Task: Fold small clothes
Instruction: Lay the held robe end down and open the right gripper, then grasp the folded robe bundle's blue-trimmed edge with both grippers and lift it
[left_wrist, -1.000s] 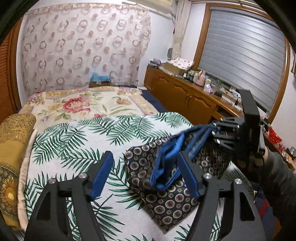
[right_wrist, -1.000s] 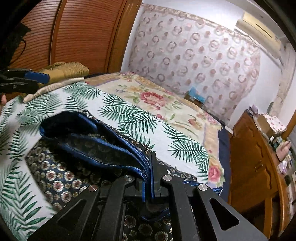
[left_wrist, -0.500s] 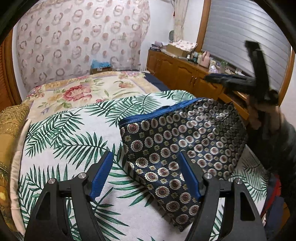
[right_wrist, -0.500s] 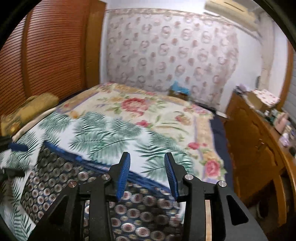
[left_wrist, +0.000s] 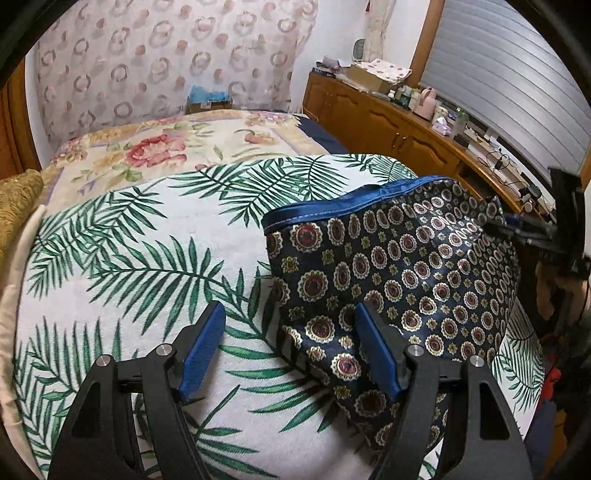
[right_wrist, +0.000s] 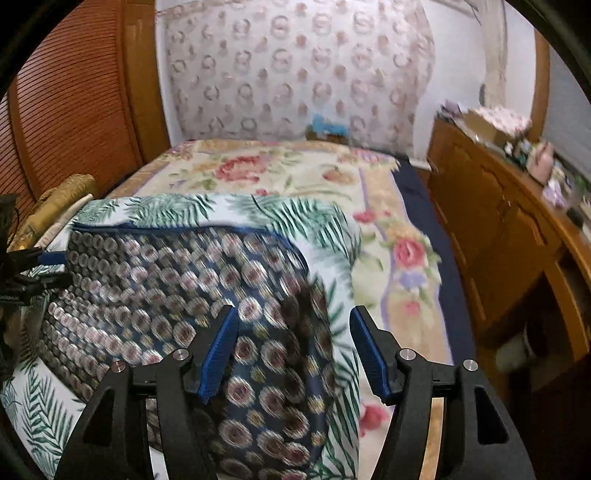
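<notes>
A navy garment (left_wrist: 406, 266) printed with round medallions, with a blue band (left_wrist: 351, 206) along its far edge, lies folded flat on the palm-leaf sheet (left_wrist: 147, 258). My left gripper (left_wrist: 289, 314) hovers open just above the garment's near left edge, nothing between its pads. In the left wrist view my right gripper (left_wrist: 517, 225) sits at the garment's far right corner. In the blurred right wrist view the right gripper (right_wrist: 293, 314) has its jaws opening over the garment (right_wrist: 184, 288), and the cloth lies below them, not pinched. The left gripper (right_wrist: 37, 266) shows at that view's left edge.
A gold pillow (left_wrist: 18, 199) lies at the sheet's left. The floral bedspread (left_wrist: 166, 147) stretches beyond. A wooden sideboard (left_wrist: 406, 136) with clutter on top runs along the right, past the bed's edge. A slatted wooden wardrobe (right_wrist: 74, 110) stands on the left.
My right gripper let go of the blue-banded fold, opened and swung away to the right. The garment now lies flat. My left gripper sank closer to the cloth.
</notes>
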